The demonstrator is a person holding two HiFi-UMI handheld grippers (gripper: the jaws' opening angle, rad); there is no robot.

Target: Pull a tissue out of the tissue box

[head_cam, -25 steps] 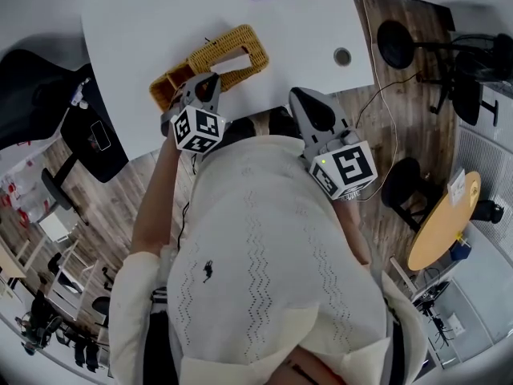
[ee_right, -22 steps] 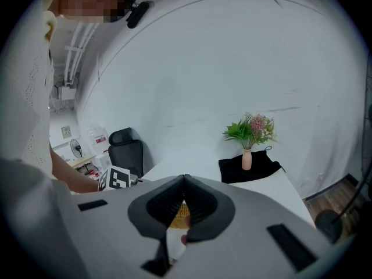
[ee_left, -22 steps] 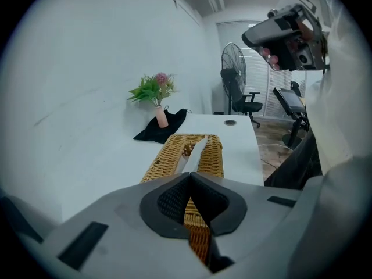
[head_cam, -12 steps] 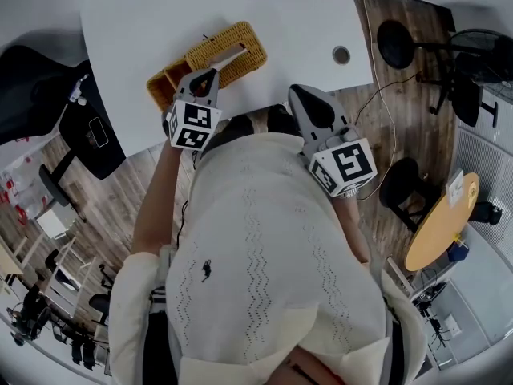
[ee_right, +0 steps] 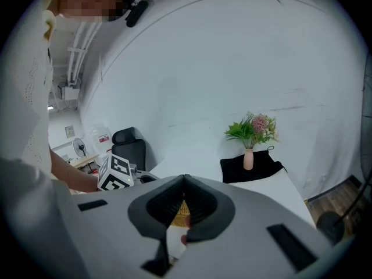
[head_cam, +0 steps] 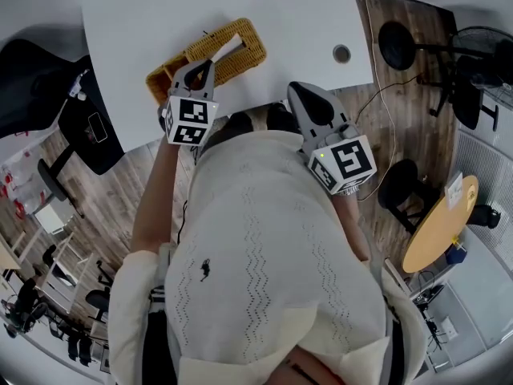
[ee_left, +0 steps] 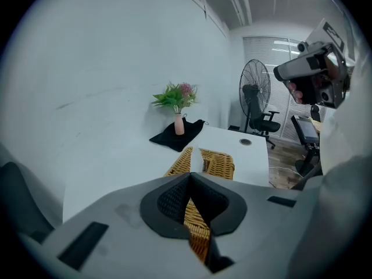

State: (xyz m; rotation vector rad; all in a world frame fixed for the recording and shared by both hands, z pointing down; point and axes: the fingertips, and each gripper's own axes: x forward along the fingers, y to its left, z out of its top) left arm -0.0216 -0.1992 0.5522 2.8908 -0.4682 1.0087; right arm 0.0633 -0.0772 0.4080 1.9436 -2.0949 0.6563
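A woven wicker tissue box [head_cam: 240,58] lies on the white table [head_cam: 296,14] near its front edge, with a white tissue [head_cam: 228,48] sticking up from its slot. My left gripper [head_cam: 211,64] is over the box's near end, jaws shut and empty, tips just short of the tissue. In the left gripper view the box [ee_left: 218,163] and tissue [ee_left: 196,159] lie straight beyond the shut left gripper [ee_left: 189,177]. My right gripper [head_cam: 295,91] hangs at the table's front edge, right of the box, shut on nothing. In the right gripper view a strip of wicker [ee_right: 178,213] shows behind the right gripper [ee_right: 185,179].
A pink vase of flowers [ee_left: 178,122] stands on a black cloth [ee_left: 174,137] at the table's far end. A cable hole [head_cam: 342,54] is in the table's right part. A black office chair [head_cam: 92,131] stands left, stools [head_cam: 394,42] and a fan [ee_left: 254,95] right.
My left gripper has moved forward along the wicker box toward the tissue. The right gripper has hardly moved.
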